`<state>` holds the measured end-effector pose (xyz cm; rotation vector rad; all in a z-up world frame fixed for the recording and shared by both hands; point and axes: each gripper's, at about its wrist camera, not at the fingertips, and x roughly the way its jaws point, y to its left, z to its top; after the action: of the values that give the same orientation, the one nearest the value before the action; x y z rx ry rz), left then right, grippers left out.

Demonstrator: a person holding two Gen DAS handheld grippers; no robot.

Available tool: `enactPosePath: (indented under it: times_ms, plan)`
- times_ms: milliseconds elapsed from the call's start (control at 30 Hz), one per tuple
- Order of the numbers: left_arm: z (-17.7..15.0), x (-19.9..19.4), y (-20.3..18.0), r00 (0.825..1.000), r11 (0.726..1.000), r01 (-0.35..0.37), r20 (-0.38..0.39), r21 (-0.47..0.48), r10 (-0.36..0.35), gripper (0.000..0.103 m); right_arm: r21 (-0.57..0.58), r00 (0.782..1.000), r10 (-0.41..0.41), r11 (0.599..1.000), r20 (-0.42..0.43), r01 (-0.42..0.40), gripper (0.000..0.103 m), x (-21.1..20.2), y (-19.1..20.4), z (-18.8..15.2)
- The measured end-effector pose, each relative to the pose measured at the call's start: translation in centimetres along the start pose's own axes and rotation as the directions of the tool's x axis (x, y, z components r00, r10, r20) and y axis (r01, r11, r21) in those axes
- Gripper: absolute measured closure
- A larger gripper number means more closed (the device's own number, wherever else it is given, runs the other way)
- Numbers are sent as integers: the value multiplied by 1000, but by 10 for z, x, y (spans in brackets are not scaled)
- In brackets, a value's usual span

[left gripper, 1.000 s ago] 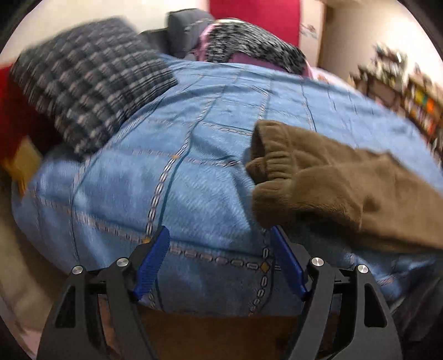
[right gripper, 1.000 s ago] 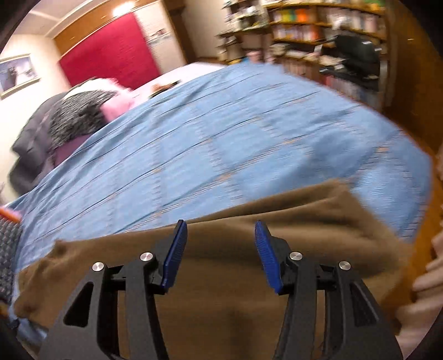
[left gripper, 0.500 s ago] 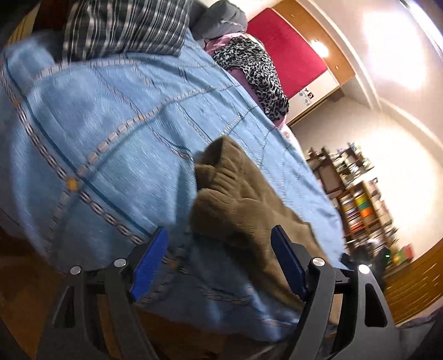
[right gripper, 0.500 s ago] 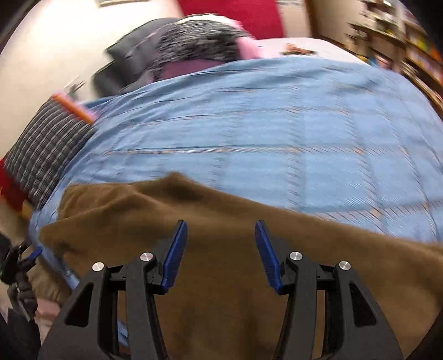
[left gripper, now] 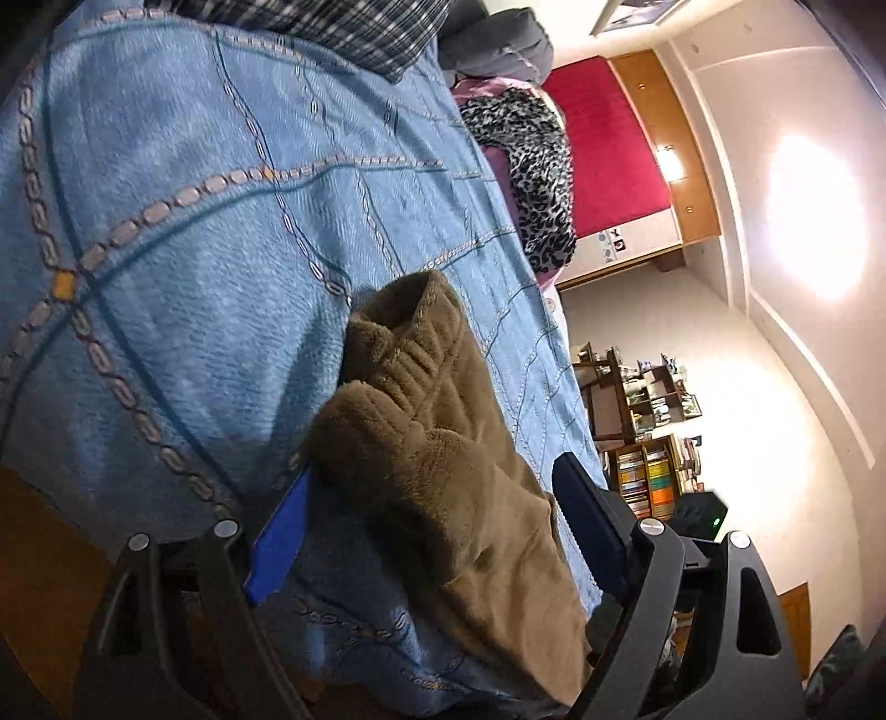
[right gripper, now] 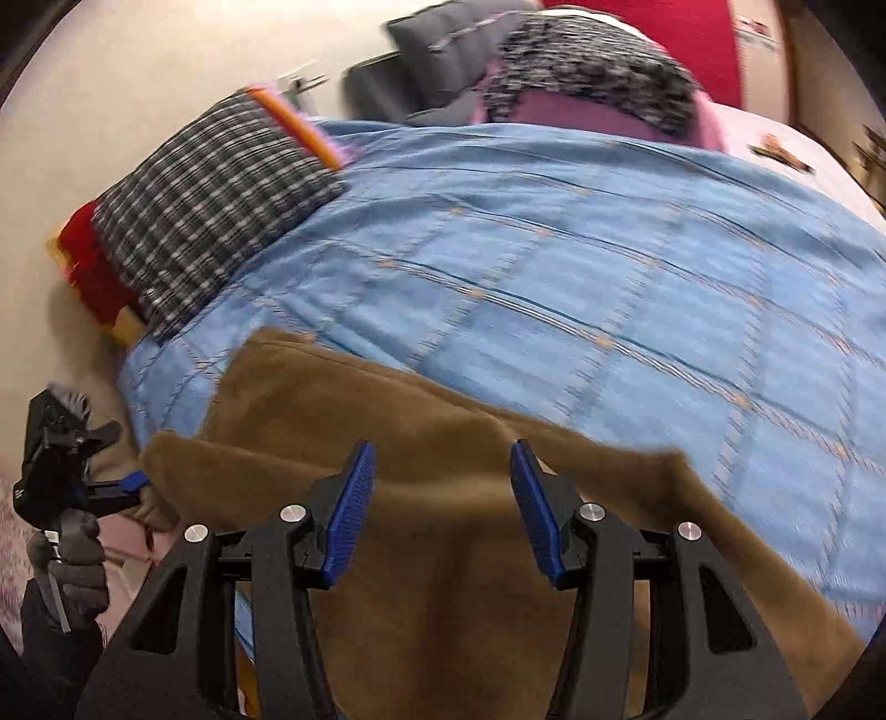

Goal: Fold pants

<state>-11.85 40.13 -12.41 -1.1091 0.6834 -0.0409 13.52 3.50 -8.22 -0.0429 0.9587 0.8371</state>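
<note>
Lying on blue bedspread [right gripper: 637, 266], brown pants [left gripper: 443, 471]; both grippers' fingers [left gripper: 587, 504] [right gripper: 349, 509] wide apart, holding nothing.

A lived-in bedroom of a home is shown, with a bed covered by a blue checked bedspread [left gripper: 232, 232] taken as its centre. At the head of the bed a dark plaid pillow [right gripper: 205, 194], a leopard-print cloth [left gripper: 540, 166] and a grey cushion [left gripper: 498, 47] are piled, and behind them a red panel [left gripper: 609, 144] framed by wooden cabinet doors [left gripper: 673, 138] is seen on the wall. Beyond the far side of the bed, wooden shelves [left gripper: 645, 421] crowded with books and small items are set against the wall, and a framed picture [left gripper: 637, 12] is hung above the head end.
</note>
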Motion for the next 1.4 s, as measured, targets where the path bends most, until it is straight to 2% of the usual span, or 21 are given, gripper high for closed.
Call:
enactPosePath:
  times_ms: [67, 133, 200, 233, 400, 567, 667, 700, 733, 767, 800, 833, 900, 1000, 1067, 1133, 1200, 1300, 1367, 1400]
  plan:
    - [-1, 3, -4, 1000, 1000, -7, 14, -2, 7, 20, -17, 999, 47, 999, -15, -47, 47, 13, 12, 11]
    - [-1, 5, -7, 999, 1000, -25, 29, 6, 25, 20, -42, 994, 107, 993, -39, -109, 36, 32, 29, 25]
    - [-1, 4, -10, 998, 999, -34, 44, 12, 34, 26, -92, 985, 158, 982, -63, -163, 34, 51, 49, 38]
    - [-2, 3, -13, 997, 998, -53, 48, 13, 53, 30, -123, 983, 166, 977, -74, -175, 34, 60, 59, 43]
    - [-10, 1, -14, 994, 994, -107, 33, 8, 107, 30, -249, 968, 200, 940, -153, -234, 33, 107, 99, 61]
    - [-16, 0, -10, 994, 993, -102, 26, -61, 104, 27, -302, 952, 198, 916, -233, -264, 33, 145, 120, 61]
    - [-12, 5, -11, 993, 991, -113, 28, -77, 115, 27, -324, 948, 191, 907, -253, -269, 34, 155, 125, 58]
    - [-10, 7, -10, 992, 989, -117, 32, -88, 120, 28, -338, 948, 193, 901, -252, -273, 40, 157, 127, 56]
    - [-8, 8, -9, 992, 988, -118, 40, -103, 122, 30, -347, 950, 189, 898, -250, -270, 54, 158, 127, 55]
    - [-7, 10, -9, 991, 987, -118, 47, -112, 124, 33, -362, 956, 166, 899, -240, -247, 62, 158, 128, 53]
    - [-5, 11, -9, 990, 986, -121, 54, -112, 128, 53, -368, 961, 149, 901, -235, -230, 79, 158, 127, 54]
    - [-4, 13, -10, 990, 987, -124, 60, -106, 131, 64, -368, 966, 129, 907, -222, -206, 94, 158, 123, 55]
    - [0, 14, -16, 992, 992, -99, 69, -84, 105, 80, -332, 970, 142, 921, -195, -202, 96, 153, 112, 62]
    - [5, 9, -39, 993, 998, -50, 107, 24, 47, 87, -260, 982, 134, 951, -136, -166, 97, 147, 94, 74]
    - [7, 3, -53, 989, 994, -8, 145, 106, -7, 87, -229, 984, 141, 960, -109, -163, 97, 146, 90, 81]
    - [11, 3, -60, 984, 981, -33, 180, 193, -3, 87, -214, 989, 128, 967, -72, -140, 98, 144, 89, 86]
    - [13, 9, -55, 982, 975, -77, 183, 208, 39, 87, -207, 992, 107, 971, -73, -120, 98, 149, 92, 90]
    - [17, 27, -28, 977, 967, -185, 142, 176, 161, 87, -172, 987, 112, 976, -118, -131, 95, 162, 89, 89]
    - [13, 36, -8, 968, 957, -241, 109, 159, 226, 87, -140, 985, 113, 981, -127, -131, 81, 160, 84, 87]
    - [11, 36, -1, 969, 959, -240, 102, 150, 226, 86, -133, 987, 126, 981, -100, -139, 69, 150, 79, 86]
